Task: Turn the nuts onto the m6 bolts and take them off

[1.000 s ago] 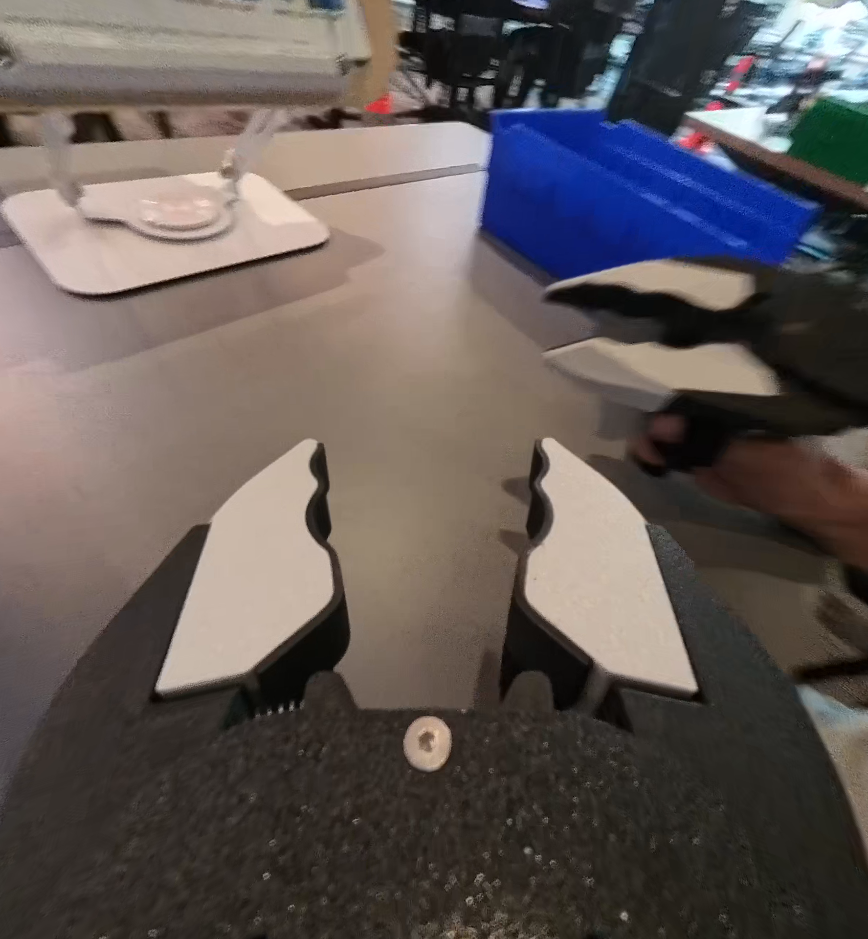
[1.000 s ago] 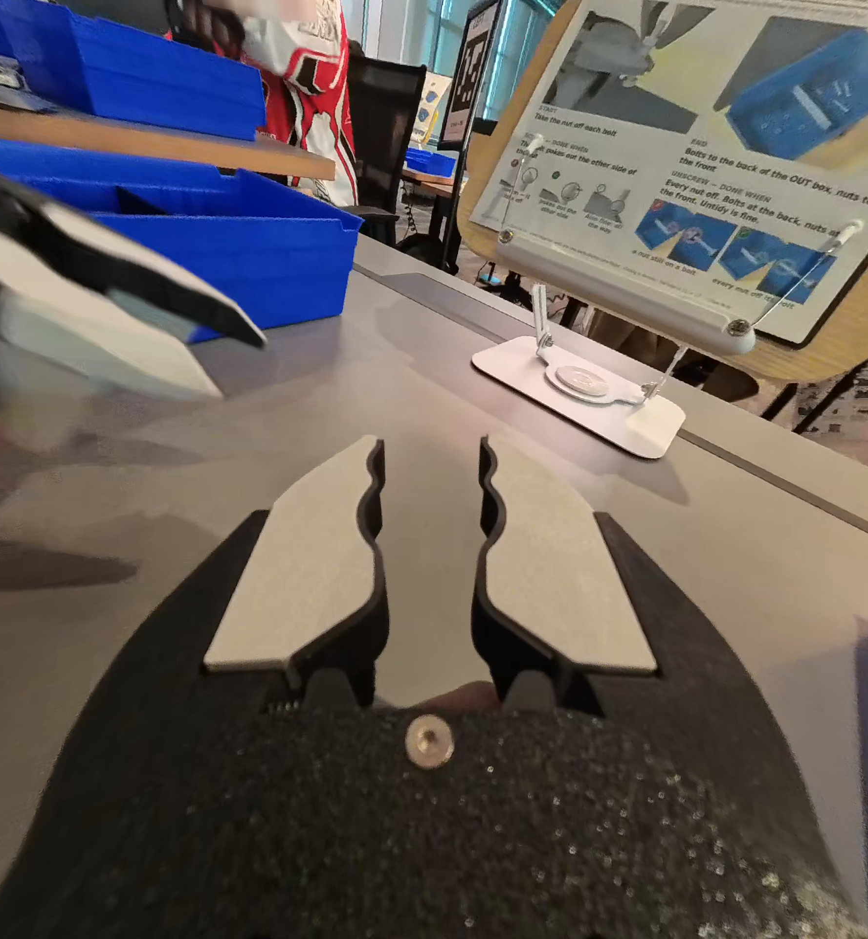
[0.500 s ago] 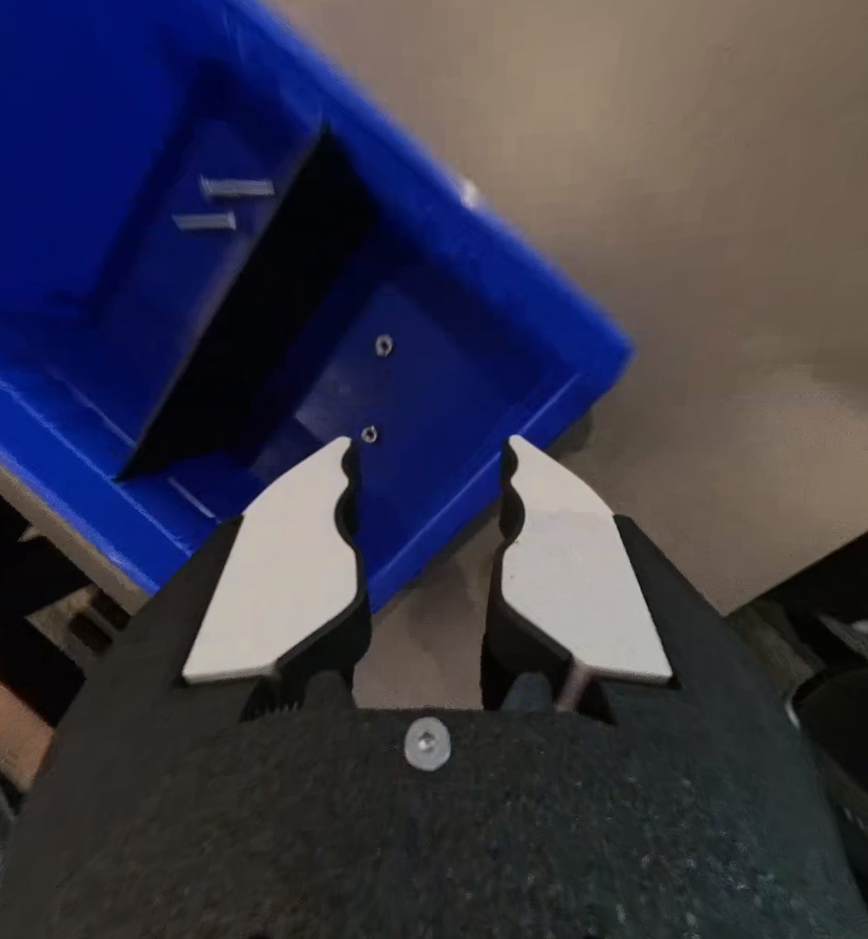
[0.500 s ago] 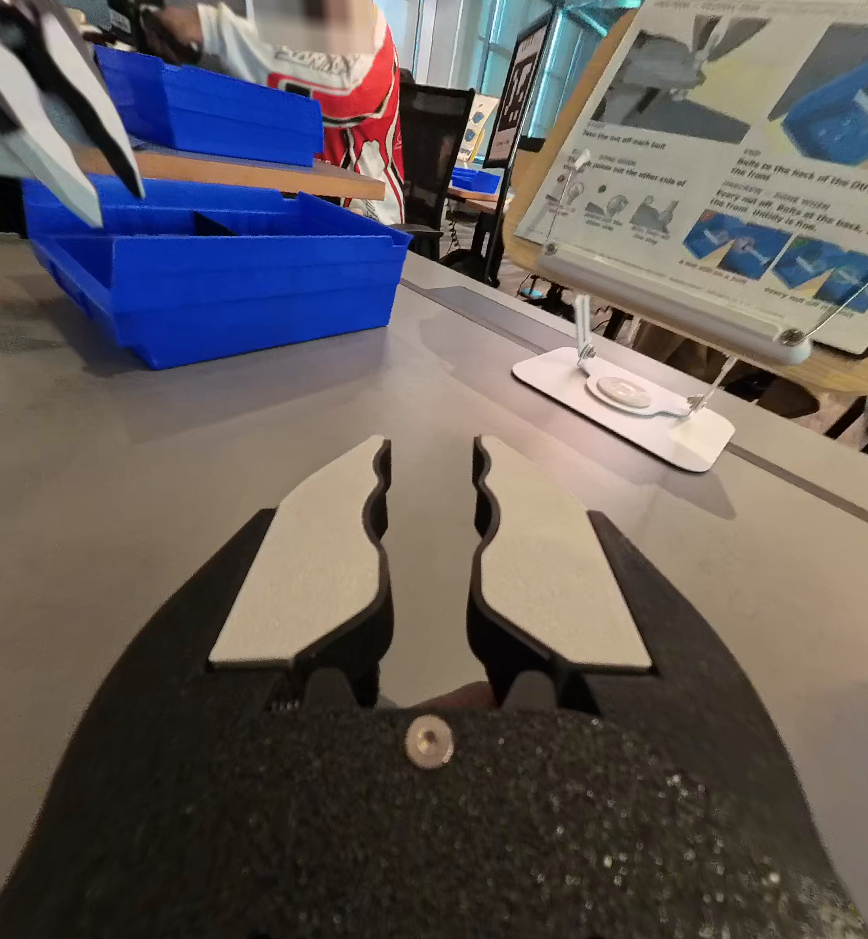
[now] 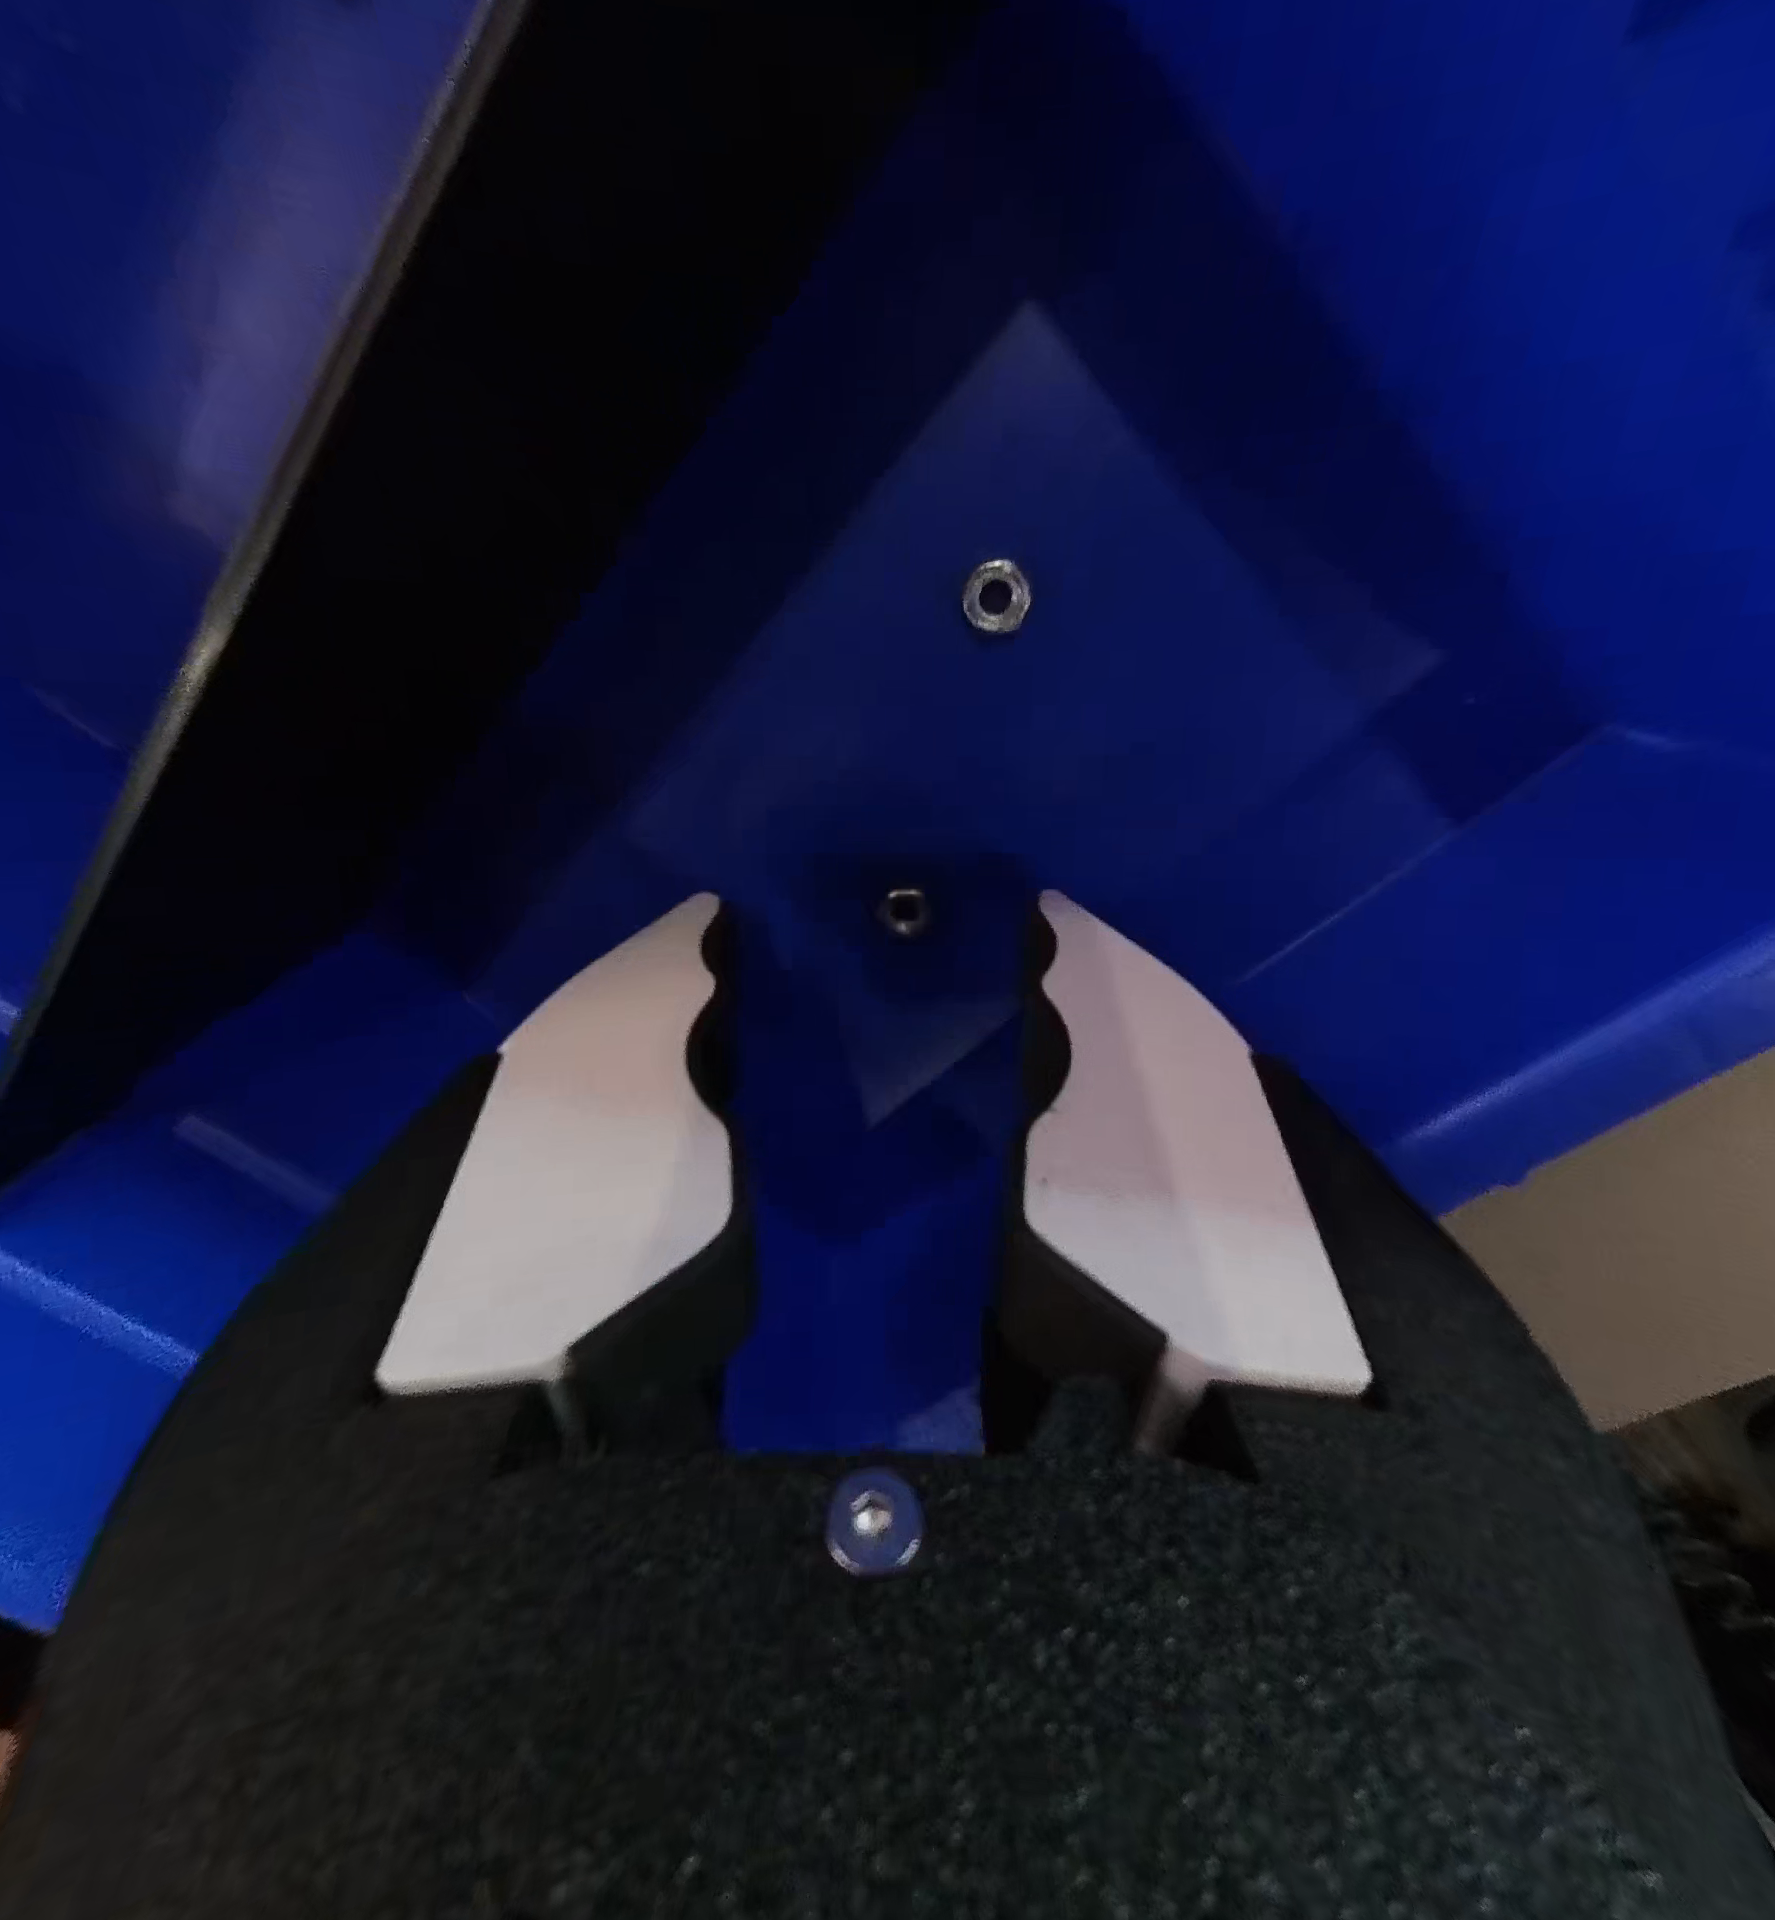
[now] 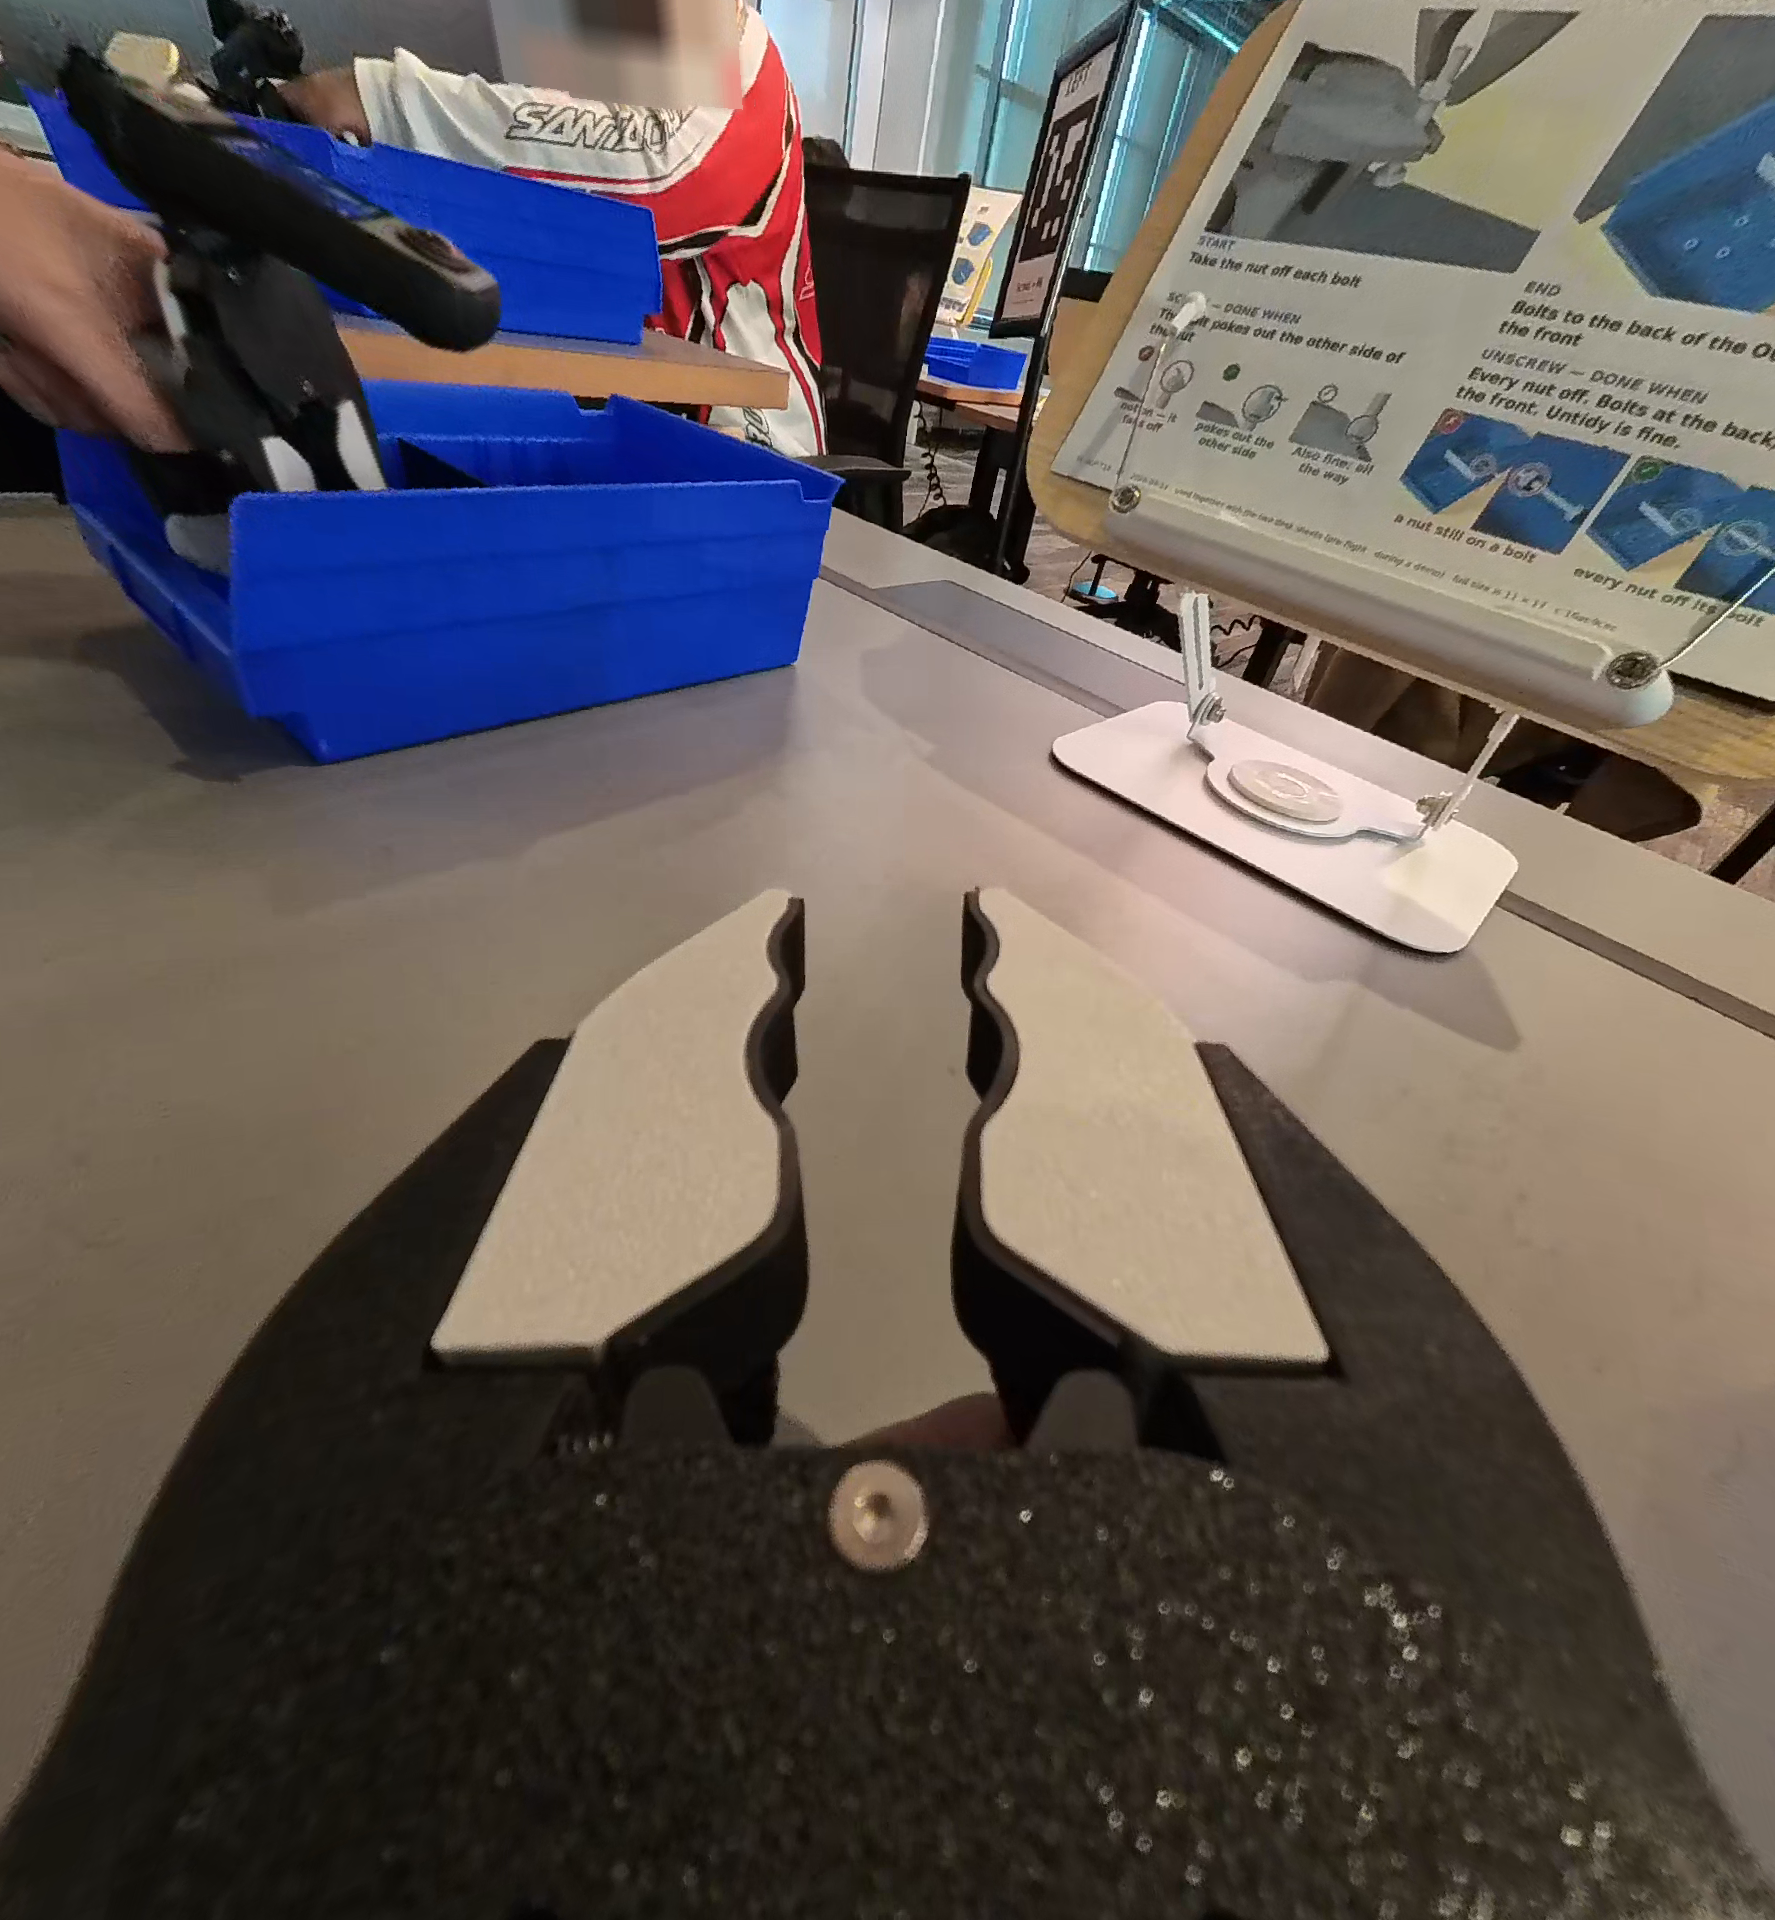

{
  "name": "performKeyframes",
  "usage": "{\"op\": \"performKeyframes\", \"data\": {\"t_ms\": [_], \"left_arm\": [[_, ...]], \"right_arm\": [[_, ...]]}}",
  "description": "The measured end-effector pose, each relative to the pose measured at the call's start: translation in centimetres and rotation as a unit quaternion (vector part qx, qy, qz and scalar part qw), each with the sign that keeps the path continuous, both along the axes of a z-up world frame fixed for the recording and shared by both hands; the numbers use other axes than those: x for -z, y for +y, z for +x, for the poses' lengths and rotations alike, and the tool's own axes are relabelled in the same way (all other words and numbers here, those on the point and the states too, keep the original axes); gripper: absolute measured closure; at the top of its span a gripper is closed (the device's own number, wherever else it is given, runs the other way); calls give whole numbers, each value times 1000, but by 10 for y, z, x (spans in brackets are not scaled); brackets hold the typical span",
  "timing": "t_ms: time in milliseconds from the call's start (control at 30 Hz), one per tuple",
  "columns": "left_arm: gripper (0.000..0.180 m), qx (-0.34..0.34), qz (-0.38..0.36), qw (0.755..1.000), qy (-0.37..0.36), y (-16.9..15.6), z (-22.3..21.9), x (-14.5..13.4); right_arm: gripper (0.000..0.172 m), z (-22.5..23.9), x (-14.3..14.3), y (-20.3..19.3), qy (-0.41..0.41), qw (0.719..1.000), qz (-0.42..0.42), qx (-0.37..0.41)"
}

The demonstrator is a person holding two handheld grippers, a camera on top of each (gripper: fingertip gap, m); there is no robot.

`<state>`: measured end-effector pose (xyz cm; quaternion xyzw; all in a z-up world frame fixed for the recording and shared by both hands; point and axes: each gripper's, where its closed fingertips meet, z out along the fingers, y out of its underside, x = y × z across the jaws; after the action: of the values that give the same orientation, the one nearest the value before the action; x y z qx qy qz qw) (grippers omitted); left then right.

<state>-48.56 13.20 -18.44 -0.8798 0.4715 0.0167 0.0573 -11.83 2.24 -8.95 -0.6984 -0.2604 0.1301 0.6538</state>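
At the far left of the right wrist view, the left gripper [image 6: 270,457] is held by a hand [image 6: 31,322] and tipped steeply down into the front compartment of a blue bin [image 6: 509,582] standing on the grey table [image 6: 447,935]. From its own camera, its fingers [image 5: 592,1122] are seen spread apart with nothing pinched – only the bin floor shows between them. Two nuts lie flat on that floor, bores facing up toward the camera: one nut [image 5: 904,916] just beyond the tips, between them, and a second nut [image 5: 995,596] farther in. No bolts are visible. A black divider [image 5: 509,436] crosses the bin at left. To the right, the right gripper [image 6: 881,914] is held low over bare table, jaws parted and unloaded – an instruction board on a white stand [image 6: 1298,821] is seen at far right.
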Motion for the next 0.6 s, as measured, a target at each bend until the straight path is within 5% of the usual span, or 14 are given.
{"op": "performKeyframes", "data": {"t_ms": [67,100,400,600], "left_arm": [[143,1,-19,1000,-3,-3,2,5],[172,3,-30,999,-14,-6,6,5],[173,7,-55,998,-1,-16,1,-4],[173,57,1,997,-48,-13,48,-80]], "right_arm": [[144,0,1,0,-1,1000,-3,0],[144,1,1,0,-1,1000,-3,0],[147,1,1,0,-4,1000,-1,0],[148,0,3,1,-11,1000,0,1]]}}
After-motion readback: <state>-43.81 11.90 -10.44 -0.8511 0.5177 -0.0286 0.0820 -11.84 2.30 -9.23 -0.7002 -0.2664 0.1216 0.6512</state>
